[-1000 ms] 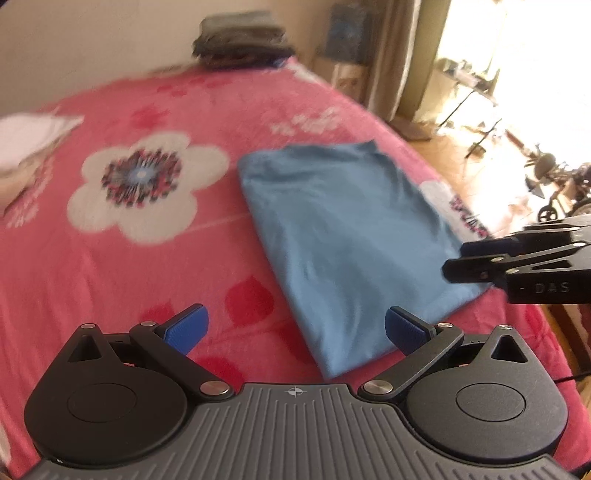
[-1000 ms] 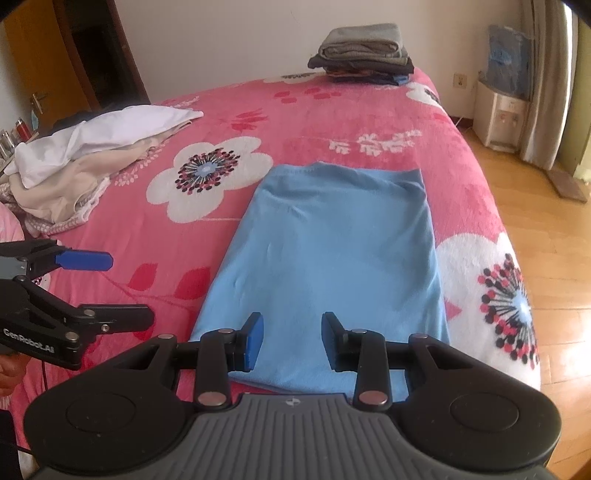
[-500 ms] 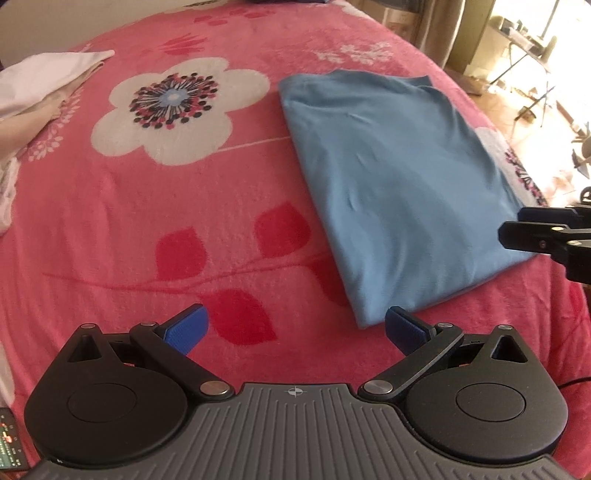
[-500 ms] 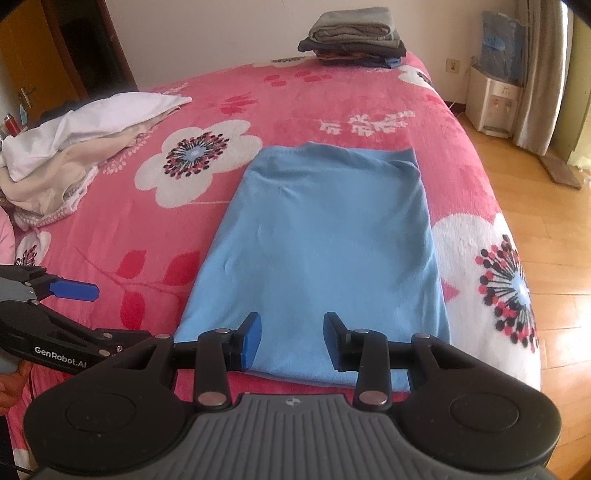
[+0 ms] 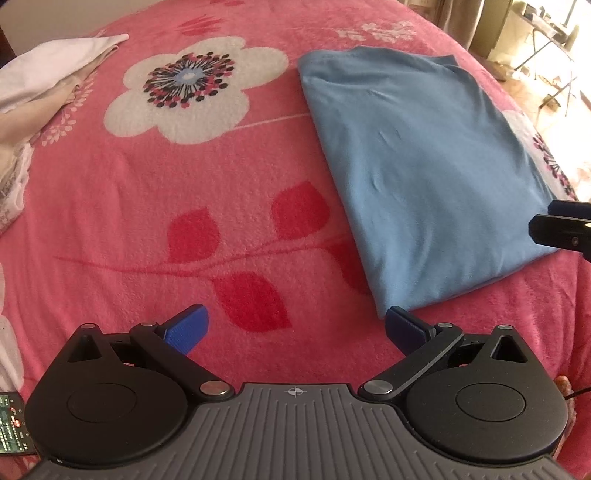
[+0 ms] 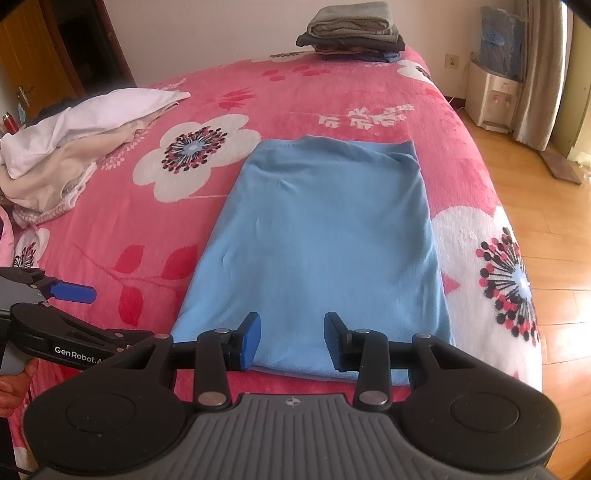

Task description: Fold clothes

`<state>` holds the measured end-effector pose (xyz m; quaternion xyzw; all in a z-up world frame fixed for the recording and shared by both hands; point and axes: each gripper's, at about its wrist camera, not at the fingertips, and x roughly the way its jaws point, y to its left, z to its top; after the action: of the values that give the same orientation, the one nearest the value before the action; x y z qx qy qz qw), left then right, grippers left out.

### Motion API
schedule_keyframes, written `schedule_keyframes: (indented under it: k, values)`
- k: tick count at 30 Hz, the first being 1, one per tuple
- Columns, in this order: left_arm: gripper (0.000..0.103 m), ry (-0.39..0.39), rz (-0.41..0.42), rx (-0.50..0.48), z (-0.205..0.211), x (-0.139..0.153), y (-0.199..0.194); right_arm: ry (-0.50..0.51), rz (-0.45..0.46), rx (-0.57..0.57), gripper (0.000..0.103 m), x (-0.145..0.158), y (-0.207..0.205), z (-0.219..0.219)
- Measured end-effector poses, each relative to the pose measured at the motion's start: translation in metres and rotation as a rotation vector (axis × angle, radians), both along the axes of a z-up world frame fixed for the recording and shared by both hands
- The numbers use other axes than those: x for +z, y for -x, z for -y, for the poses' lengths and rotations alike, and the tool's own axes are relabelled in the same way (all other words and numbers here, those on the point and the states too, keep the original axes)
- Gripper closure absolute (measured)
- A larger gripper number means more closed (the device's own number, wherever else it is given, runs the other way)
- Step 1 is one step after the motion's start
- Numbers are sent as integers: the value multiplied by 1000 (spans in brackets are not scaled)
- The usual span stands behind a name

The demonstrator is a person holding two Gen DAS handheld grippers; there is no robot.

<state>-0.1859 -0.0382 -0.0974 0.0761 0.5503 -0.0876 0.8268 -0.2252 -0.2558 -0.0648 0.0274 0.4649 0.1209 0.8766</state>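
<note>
A light blue garment (image 5: 417, 173) lies flat, folded into a long rectangle, on the pink flowered bed; it also shows in the right wrist view (image 6: 325, 240). My left gripper (image 5: 295, 328) is open wide and empty, low over the blanket at the garment's near left corner. My right gripper (image 6: 291, 338) is open and empty, just above the garment's near edge. The left gripper shows in the right wrist view (image 6: 74, 314) at the left. The right gripper's fingers (image 5: 561, 230) show at the right edge of the left wrist view.
A heap of white and beige unfolded clothes (image 6: 74, 147) lies at the bed's left side. A stack of folded clothes (image 6: 354, 31) sits at the far end. The bed's right edge (image 6: 517, 295) drops to a wooden floor. A water dispenser (image 6: 491, 96) stands by the wall.
My left gripper has tilted down and come closer to the blanket near the garment's near left corner. My right gripper has lowered slightly toward the near edge. Both stay open.
</note>
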Motion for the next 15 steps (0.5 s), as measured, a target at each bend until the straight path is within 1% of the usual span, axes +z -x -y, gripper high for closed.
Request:
schedule_keyframes:
  k: [10, 15]
  values:
    - [0, -36, -13, 7, 1, -10, -8, 6, -20, 4, 62, -8, -6, 1]
    - [0, -39, -14, 16, 2, -13, -15, 11, -17, 3, 62, -11, -12, 3]
